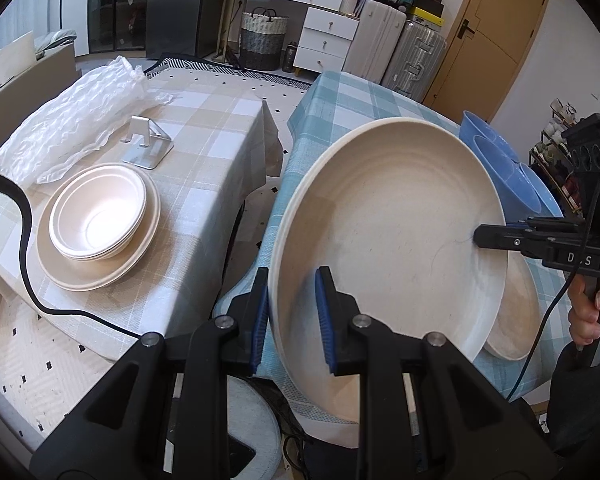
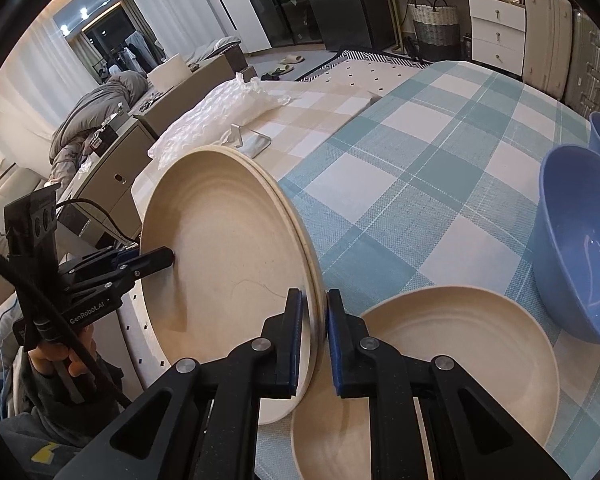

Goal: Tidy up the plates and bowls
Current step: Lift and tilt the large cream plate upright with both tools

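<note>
Both views were evenly lit by soft indoor light, and no hard shadows were cast. Glare was seen in the white bowl [image 1: 96,216] on the beige table and on the wet inside of the blue bowl [image 2: 592,256]. Ceiling spots [image 2: 84,12] were blown out at upper left. Straight lines were bent by strong fisheye distortion, and black vignetting closed the corners. Focus was kept sharp throughout.

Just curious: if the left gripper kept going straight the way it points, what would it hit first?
The left gripper already straddles the rim of the tilted plate, so that rim would probably seat deeper between its fingers first.
</note>
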